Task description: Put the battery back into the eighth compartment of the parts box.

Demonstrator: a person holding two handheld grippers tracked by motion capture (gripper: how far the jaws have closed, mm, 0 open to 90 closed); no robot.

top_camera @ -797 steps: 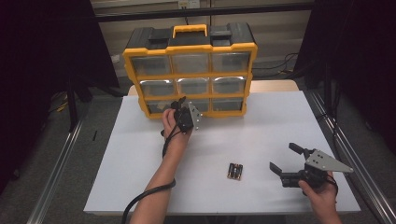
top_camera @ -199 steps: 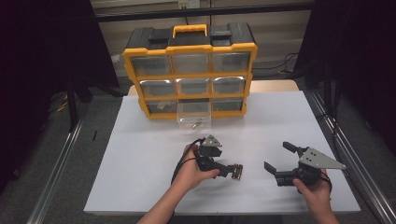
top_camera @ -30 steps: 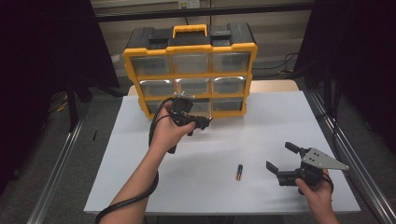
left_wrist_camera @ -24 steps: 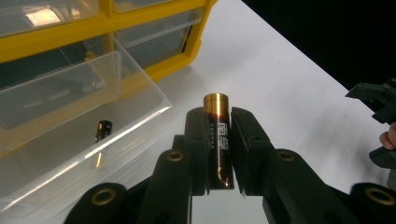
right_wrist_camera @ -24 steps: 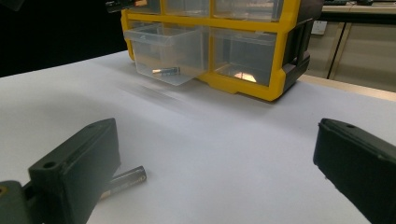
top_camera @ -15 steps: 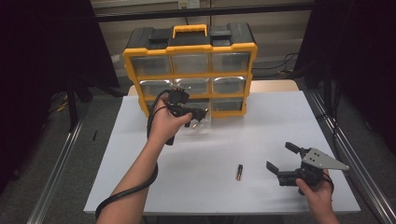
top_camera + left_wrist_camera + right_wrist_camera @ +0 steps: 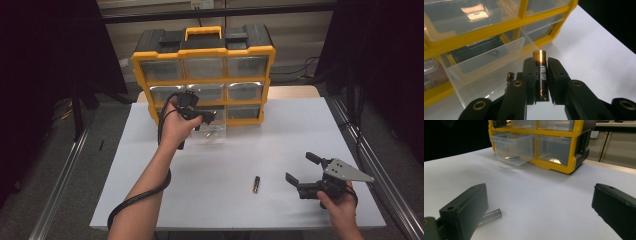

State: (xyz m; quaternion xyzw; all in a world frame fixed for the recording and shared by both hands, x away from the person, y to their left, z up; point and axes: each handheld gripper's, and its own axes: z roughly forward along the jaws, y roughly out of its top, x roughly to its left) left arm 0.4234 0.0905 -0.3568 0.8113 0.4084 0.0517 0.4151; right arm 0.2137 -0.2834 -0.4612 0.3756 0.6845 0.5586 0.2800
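Note:
My left gripper is shut on a black and gold battery, held just above the clear drawer pulled out of the yellow organiser. In the left gripper view the jaws pinch the battery upright, its gold end sticking out, and another battery lies in the drawer below. A third battery lies on the white table. My right gripper rests open to the right of it. The right gripper view has that battery by the left jaw and the drawer's battery far off.
The organiser stands at the far edge of the white table, its other clear drawers pushed in. My left gripper's cable trails along the forearm to the near edge. Dark curtains and metal rails flank the table.
My left hand has carried the battery a little to the left and farther in, over the open drawer. The right gripper and the battery on the table have stayed put.

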